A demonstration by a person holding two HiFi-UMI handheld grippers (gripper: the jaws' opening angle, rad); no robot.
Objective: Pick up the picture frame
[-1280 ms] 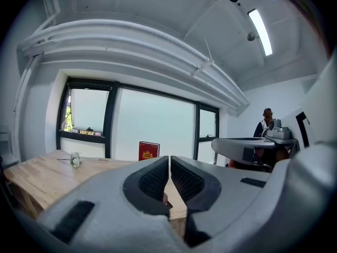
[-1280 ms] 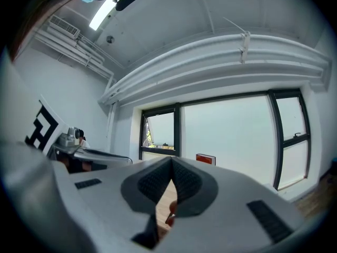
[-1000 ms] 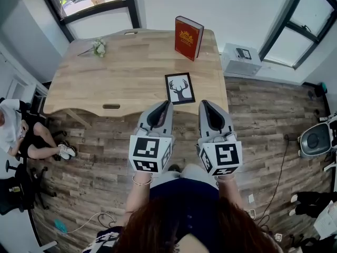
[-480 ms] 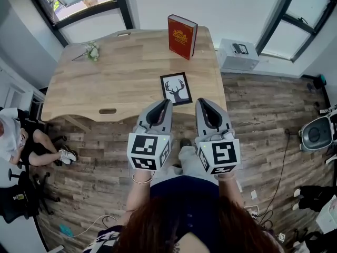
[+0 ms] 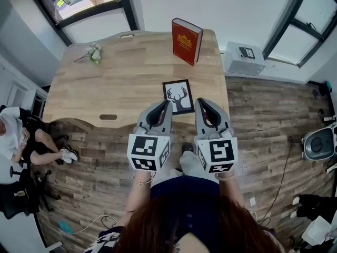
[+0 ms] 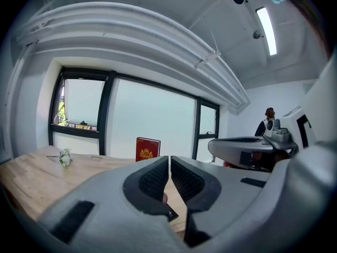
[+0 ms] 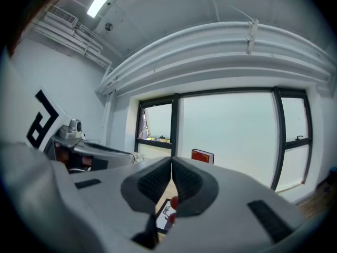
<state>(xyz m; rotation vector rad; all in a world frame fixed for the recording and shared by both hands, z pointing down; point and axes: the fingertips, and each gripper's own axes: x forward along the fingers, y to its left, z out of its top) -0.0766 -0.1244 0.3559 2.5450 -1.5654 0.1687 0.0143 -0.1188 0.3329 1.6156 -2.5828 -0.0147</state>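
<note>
Seen from overhead, the left gripper (image 5: 167,104) and right gripper (image 5: 199,102) are side by side, pointing about level toward the near edge of the wooden surface (image 5: 126,78). Both pairs of jaws are pressed together with nothing in them. The picture frame (image 5: 178,96) lies flat just beyond their tips, between them. The left gripper view shows only a dark corner of the frame, plus a flower sprig (image 6: 65,157) and an upright red book (image 6: 147,148). The right gripper view shows the frame's deer print beneath the jaws.

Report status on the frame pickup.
Left tool and right tool shut, empty. Picture frame flat on table, not gripped. Nothing in the way.
</note>
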